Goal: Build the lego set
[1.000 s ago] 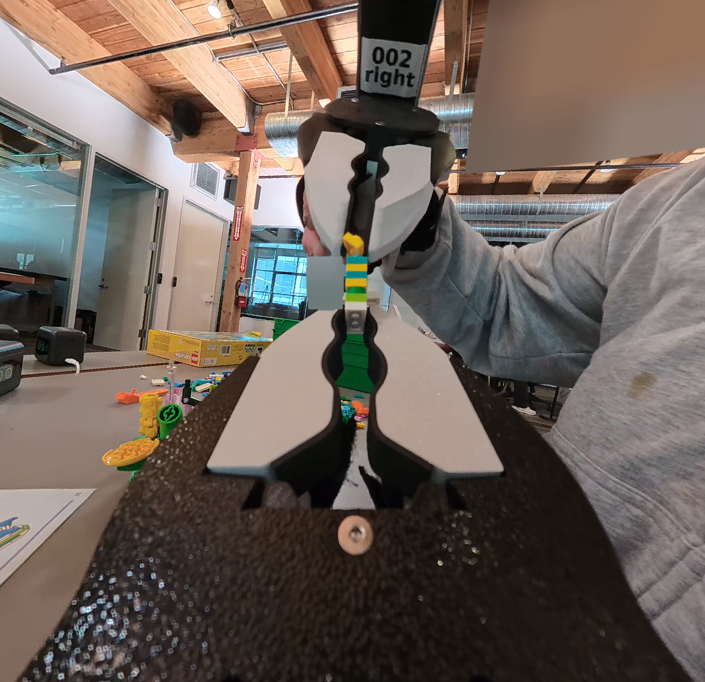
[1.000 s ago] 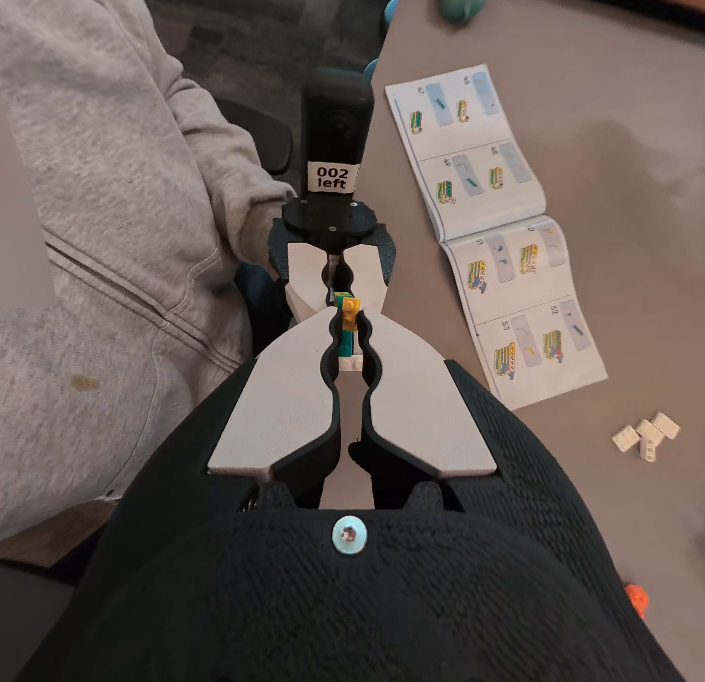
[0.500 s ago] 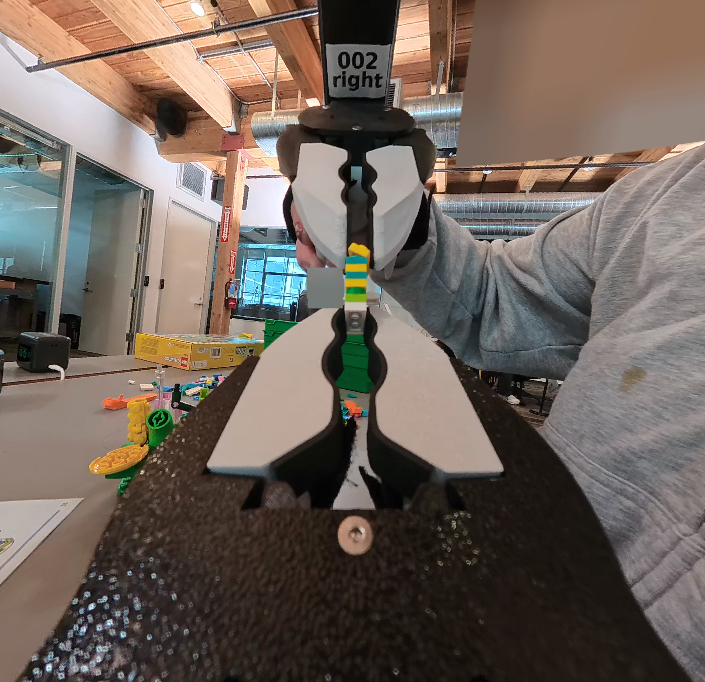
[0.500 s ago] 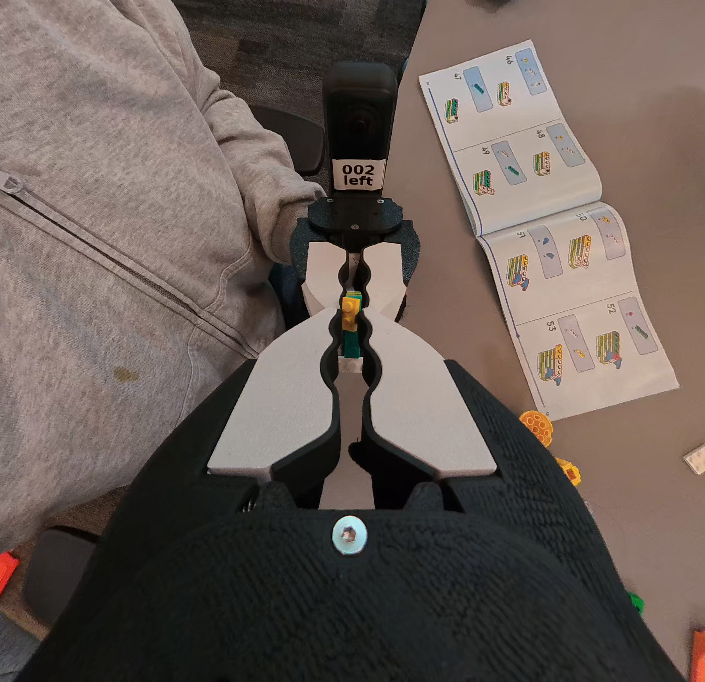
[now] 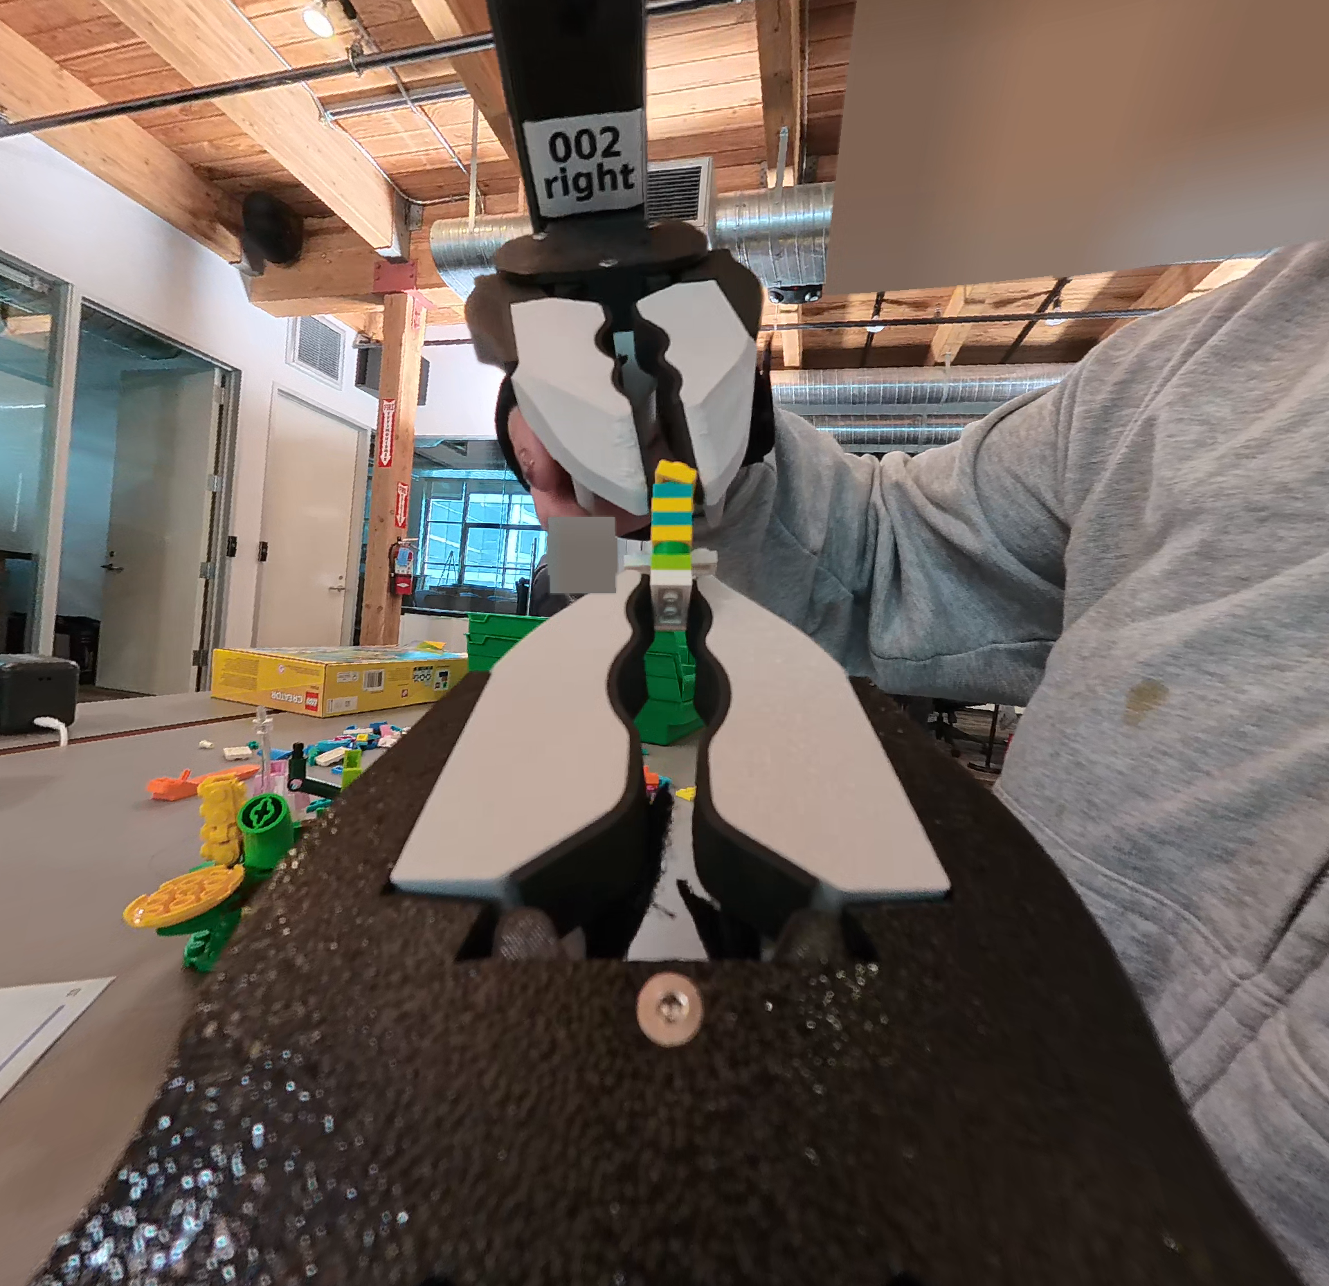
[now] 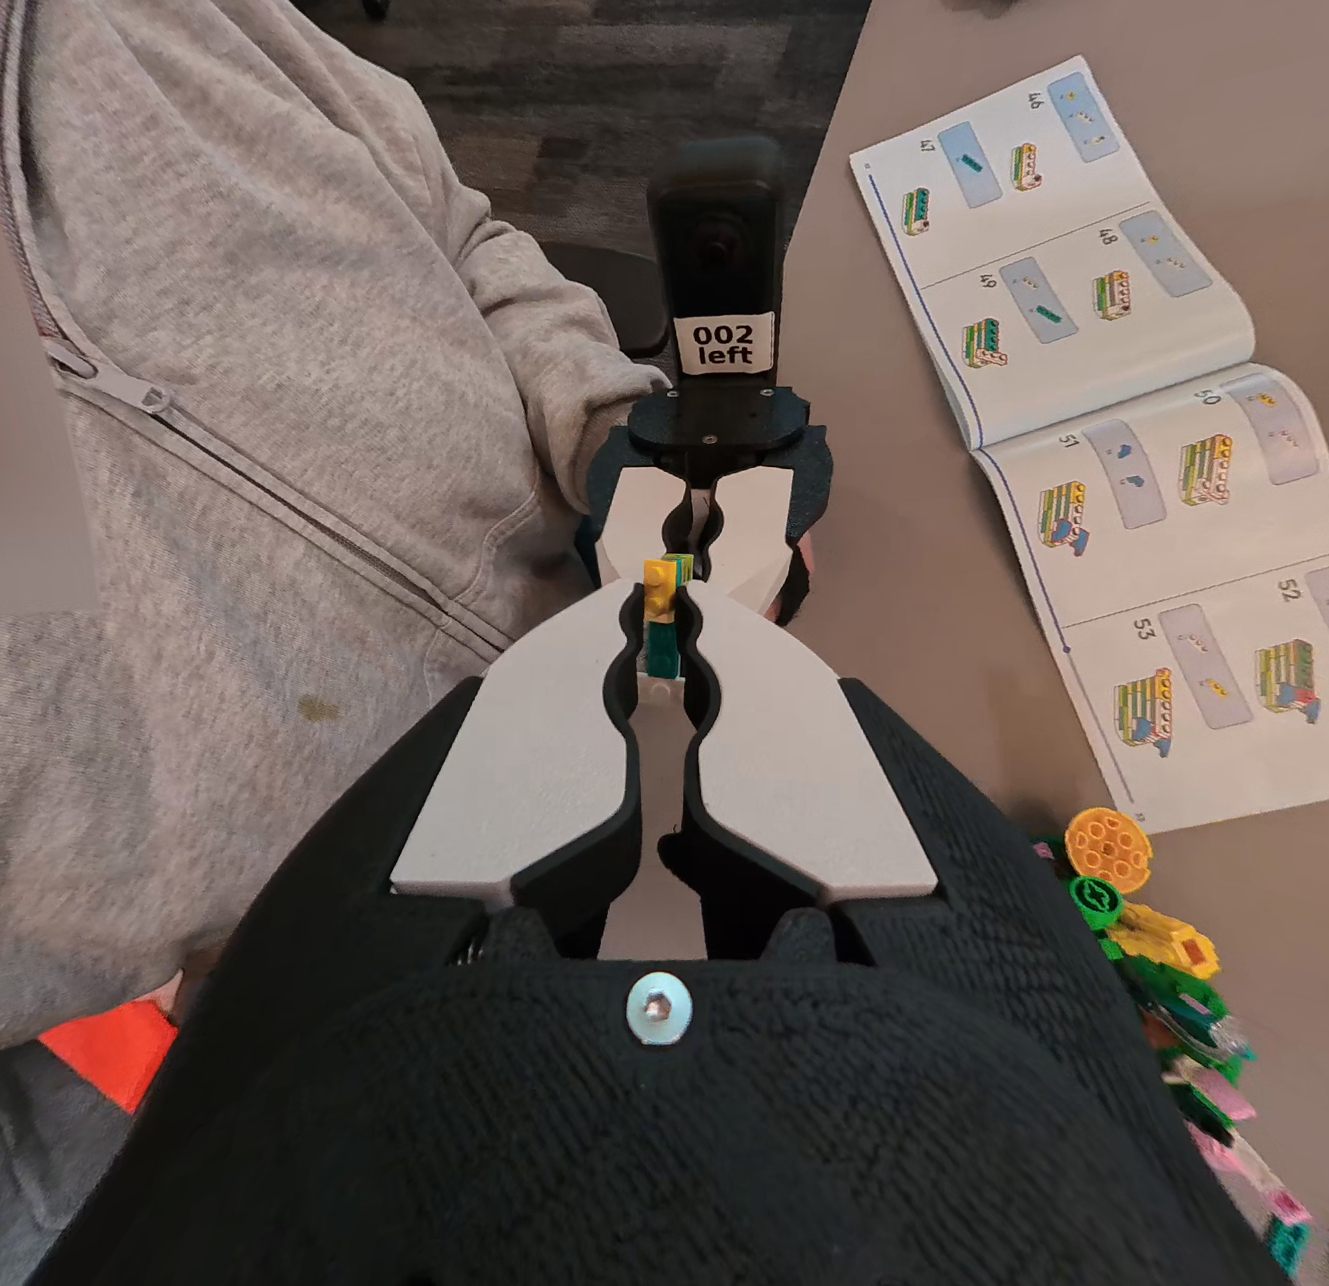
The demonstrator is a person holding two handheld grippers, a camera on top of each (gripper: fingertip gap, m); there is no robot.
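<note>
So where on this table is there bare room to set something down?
Bare grey table lies between the left gripper and the open instruction booklet, and beyond the booklet's top. By the yellow box and around the green and yellow brick model, loose bricks crowd it.

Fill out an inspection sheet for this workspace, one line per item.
Surface: grey table, mostly bare near the open instruction booklet.
Job's things: striped brick stack on a white base; small yellow brick at its top.
Clutter: loose bricks, yellow-and-green flower build, yellow box, green bins.
Grippers: left gripper clamps the stack's white base; right gripper closed on the yellow brick.
Cables: white cord at a black device.
Surroundings: wood-beam ceiling, ducts, glass-walled rooms; person in grey hoodie.
</note>
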